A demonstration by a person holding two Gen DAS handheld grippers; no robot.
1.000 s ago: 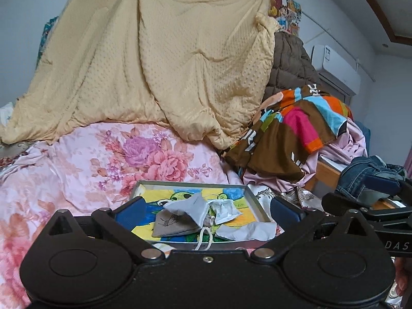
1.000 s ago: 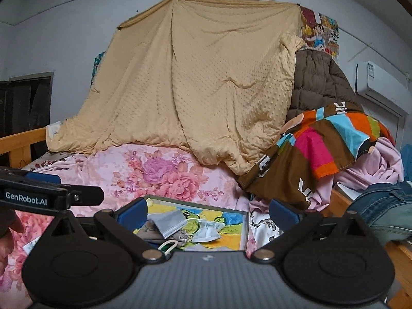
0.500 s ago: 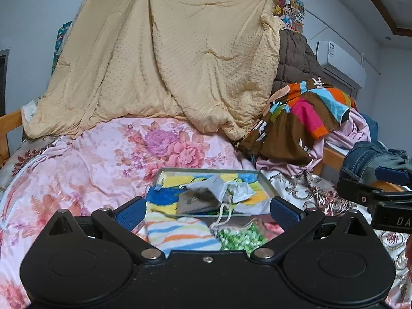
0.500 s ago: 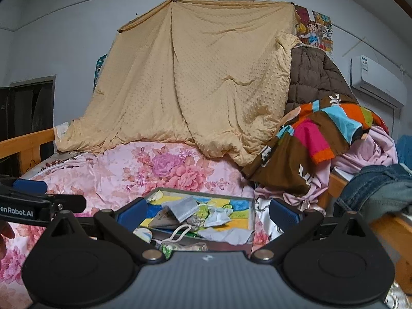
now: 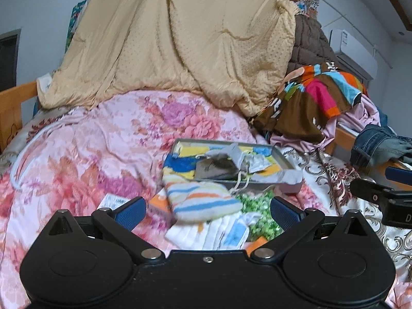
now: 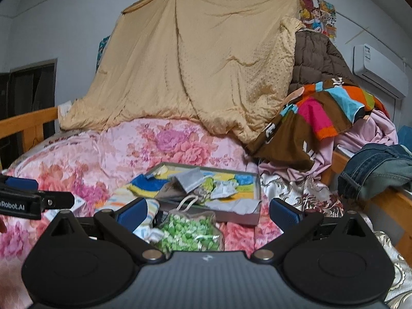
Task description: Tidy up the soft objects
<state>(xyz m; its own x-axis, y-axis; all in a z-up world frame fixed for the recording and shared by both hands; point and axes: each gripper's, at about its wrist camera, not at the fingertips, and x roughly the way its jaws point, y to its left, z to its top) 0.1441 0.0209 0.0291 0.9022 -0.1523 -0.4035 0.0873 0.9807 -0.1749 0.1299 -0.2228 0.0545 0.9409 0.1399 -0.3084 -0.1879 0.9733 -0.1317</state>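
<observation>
We've got both grippers, left and right, spread wide and empty over the towel, probably lining up a grab.

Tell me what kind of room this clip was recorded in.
Most likely a lived-in bedroom. A bed with a pink floral quilt and wooden bed rail fills the view, clothes are heaped at its far end, and an air conditioner hangs on the wall.

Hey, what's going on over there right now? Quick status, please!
Left gripper open, empty. Right gripper open, empty. Shallow grey tray of small cloth pouches on the floral bedspread. Striped towel and green-patterned bag loose in front.
</observation>
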